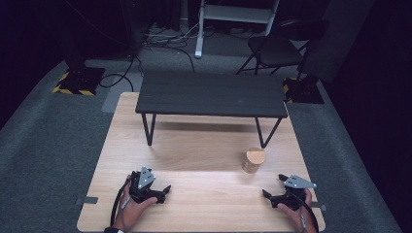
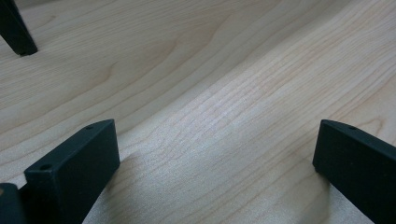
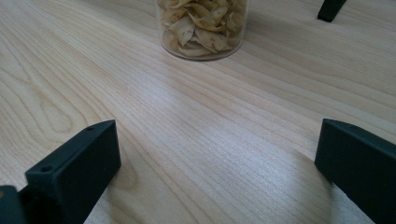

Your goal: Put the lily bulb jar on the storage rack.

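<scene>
Both grippers rested with fingers spread and nothing between them, a jar of dried chips standing ahead of the right one.

The right gripper's [image 3: 217, 158] fingers [image 3: 74, 170] stood wide apart over bare wood, pointed toward the clear jar [image 3: 201, 28], which stood upright a little way off, untouched; seen from above, the jar [image 1: 253, 160] carried a round wooden lid and sat near the right gripper [image 1: 284, 190], probably so that hand could take it. The left gripper's [image 2: 215, 161] fingers [image 2: 74, 168] were likewise spread, pinching nothing, and it [image 1: 150, 188] lay well apart from the jar on the pale wooden bench [image 1: 194, 145]. Behind stood a low black table [image 1: 211, 94] on thin legs, seemingly a raised spot for the jar.
</scene>
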A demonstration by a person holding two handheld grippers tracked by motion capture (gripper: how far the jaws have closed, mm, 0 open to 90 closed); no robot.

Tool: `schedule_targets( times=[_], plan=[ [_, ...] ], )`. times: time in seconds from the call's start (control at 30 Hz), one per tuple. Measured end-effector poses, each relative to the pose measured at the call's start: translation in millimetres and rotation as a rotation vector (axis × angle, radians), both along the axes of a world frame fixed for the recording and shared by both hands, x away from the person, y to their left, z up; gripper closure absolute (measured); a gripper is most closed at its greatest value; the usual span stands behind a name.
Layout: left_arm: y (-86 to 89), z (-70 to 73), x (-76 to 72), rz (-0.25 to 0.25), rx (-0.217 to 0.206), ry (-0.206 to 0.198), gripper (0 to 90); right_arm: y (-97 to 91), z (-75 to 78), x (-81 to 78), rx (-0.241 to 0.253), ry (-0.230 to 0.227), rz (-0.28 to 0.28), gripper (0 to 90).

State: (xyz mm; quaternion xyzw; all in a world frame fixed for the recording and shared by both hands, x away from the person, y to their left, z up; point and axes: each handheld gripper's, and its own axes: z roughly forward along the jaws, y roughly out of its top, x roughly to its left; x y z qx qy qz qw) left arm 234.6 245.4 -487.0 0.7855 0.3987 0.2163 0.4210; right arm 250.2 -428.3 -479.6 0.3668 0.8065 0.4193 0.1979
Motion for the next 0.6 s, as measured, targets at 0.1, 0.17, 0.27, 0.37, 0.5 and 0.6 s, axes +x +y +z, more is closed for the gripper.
schedule_targets(
  times=[0.1,0.17,0.27,0.37,0.5,0.6],
  plan=[
    [0.0,0.0,0.1,0.0,0.0,0.0,0.5,-0.2,5.7,2.8,-0.027,0.006,0.02,0.0],
    [0.0,0.1,0.1,0.0,0.0,0.0,0.5,4.1,10.0,3.8,-0.053,0.007,0.025,0.0],
    [-0.1,0.0,0.0,0.001,0.0,0.0,0.5,6.3,12.4,7.8,-0.02,0.008,0.029,0.1],
    [0.0,0.0,0.1,0.0,0.0,0.0,0.5,26.8,31.1,22.3,-0.046,-0.02,0.08,0.4],
    [0.0,0.0,0.1,0.001,0.0,0.0,0.5,40.3,45.3,36.7,-0.051,-0.033,0.106,0.6],
    [0.0,0.0,0.1,0.001,0.0,0.0,0.5,50.9,56.2,49.6,-0.051,-0.025,0.093,0.6]
  ],
)
